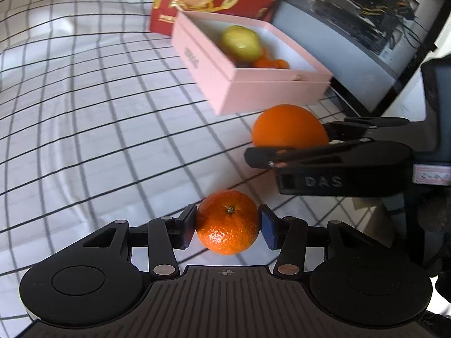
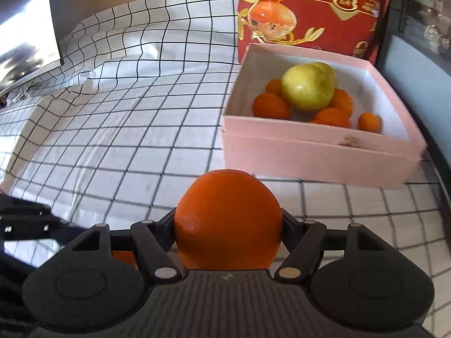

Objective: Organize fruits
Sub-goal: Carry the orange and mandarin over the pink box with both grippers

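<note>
The left gripper (image 1: 227,225) holds a small mandarin (image 1: 227,222) between its blue-padded fingers (image 1: 188,226), both pads pressed against the fruit's sides, its stem end turned toward the camera; the fruit is lifted above the checked white cloth (image 1: 93,118) that covers the table. The right gripper (image 2: 228,225) has its fingers closed around a larger orange (image 2: 228,219), which fills the gap between them and hides the pads; from the left wrist view this same orange (image 1: 290,126) sits clamped in the black fingers just short of the pink box (image 1: 253,84). That open pink box (image 2: 310,152) stands on the cloth, near and beyond both held fruits, and already contains a yellow-green apple (image 2: 307,87) with a second one partly hidden behind it, resting on top of several small mandarins (image 2: 270,107). Directly behind the box stands a red carton (image 2: 324,8) printed with oranges and gold lettering. A dark-framed screen (image 1: 352,33) runs along the box's far side.
</note>
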`<state>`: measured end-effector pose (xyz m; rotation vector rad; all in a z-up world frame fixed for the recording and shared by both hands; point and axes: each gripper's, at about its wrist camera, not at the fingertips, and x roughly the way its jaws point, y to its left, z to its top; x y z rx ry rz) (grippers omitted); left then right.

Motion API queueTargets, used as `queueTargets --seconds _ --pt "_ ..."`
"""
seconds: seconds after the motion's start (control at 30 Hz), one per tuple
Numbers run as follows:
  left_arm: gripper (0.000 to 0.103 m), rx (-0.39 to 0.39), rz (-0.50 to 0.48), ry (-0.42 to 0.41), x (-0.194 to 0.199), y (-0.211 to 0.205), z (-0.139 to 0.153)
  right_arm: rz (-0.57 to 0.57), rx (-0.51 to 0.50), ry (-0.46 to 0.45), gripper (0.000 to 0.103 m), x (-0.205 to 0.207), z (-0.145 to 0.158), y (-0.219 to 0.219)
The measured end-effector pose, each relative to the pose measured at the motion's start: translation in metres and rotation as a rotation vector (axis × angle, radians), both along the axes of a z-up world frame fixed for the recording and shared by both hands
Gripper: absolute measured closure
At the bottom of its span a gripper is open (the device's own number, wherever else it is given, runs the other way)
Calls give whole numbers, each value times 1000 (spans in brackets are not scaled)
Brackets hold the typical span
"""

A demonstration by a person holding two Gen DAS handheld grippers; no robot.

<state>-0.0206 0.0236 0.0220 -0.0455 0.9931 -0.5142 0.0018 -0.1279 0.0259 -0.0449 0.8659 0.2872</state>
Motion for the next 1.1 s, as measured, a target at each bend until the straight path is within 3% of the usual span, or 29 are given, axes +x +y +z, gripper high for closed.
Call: queueTargets --seconds 0.17,0.3,0.47,0.6,0.73,0.83,0.9,1.1 --pt "50 -17 -36 -53 -2 -26 12 -21 -3 -41 32 -22 17 -38" --pt "50 -79 -8 -117 15 -34 36 -55 -30 -110 32 -29 39 -68" --pt "50 -105 81 -277 50 -43 78 -81 -39 -213 32 -11 76 -98" --pt "50 -106 142 -332 80 -55 102 -65 -34 -290 32 13 110 -112" --pt "50 -62 180 -285 122 -81 93 -44 -8 -323 32 42 137 -117" --pt "50 30 189 -248 139 -100 75 -22 -16 -316 32 69 141 -113" --pt "50 71 181 -260 136 -105 70 -16 -26 -292 32 83 138 -111" --pt "52 82 161 -265 130 -102 76 -30 -23 -192 32 119 108 -110"
